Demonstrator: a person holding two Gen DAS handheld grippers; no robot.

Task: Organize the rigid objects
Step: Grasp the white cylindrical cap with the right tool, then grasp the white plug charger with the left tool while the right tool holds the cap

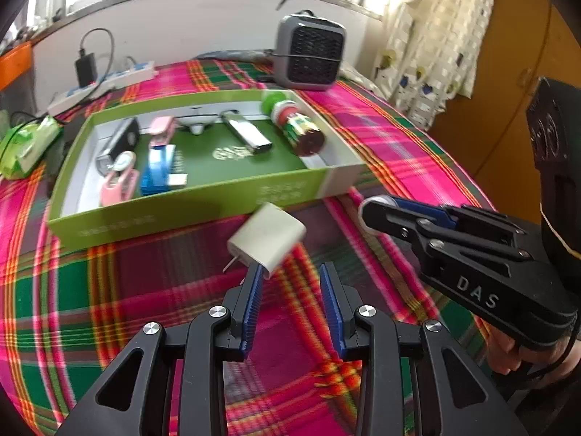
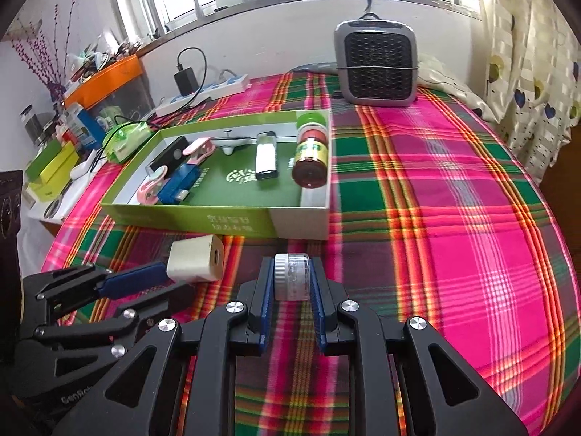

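Observation:
My left gripper [image 1: 290,267] is shut on a white charger plug [image 1: 268,239]. The plug sticks out tilted past the fingertips, prongs to the lower left, just short of the green box [image 1: 181,214]. The right wrist view shows that gripper [image 2: 170,279] from the side with the plug [image 2: 196,261] at its tip. My right gripper [image 2: 290,265] is shut on a small clear jar with a white lid [image 2: 290,276], over the plaid cloth in front of the box [image 2: 203,218]. The box holds a red sauce jar [image 2: 310,156], a silver case [image 2: 267,160], a blue USB piece [image 2: 178,185] and pink clips.
A grey heater [image 2: 377,69] stands behind the box and a white power strip [image 2: 207,91] lies at the back left. A green packet [image 1: 25,145] sits left of the box. A cluttered side table [image 2: 54,167] stands far left. A hand [image 1: 508,356] grips the right tool.

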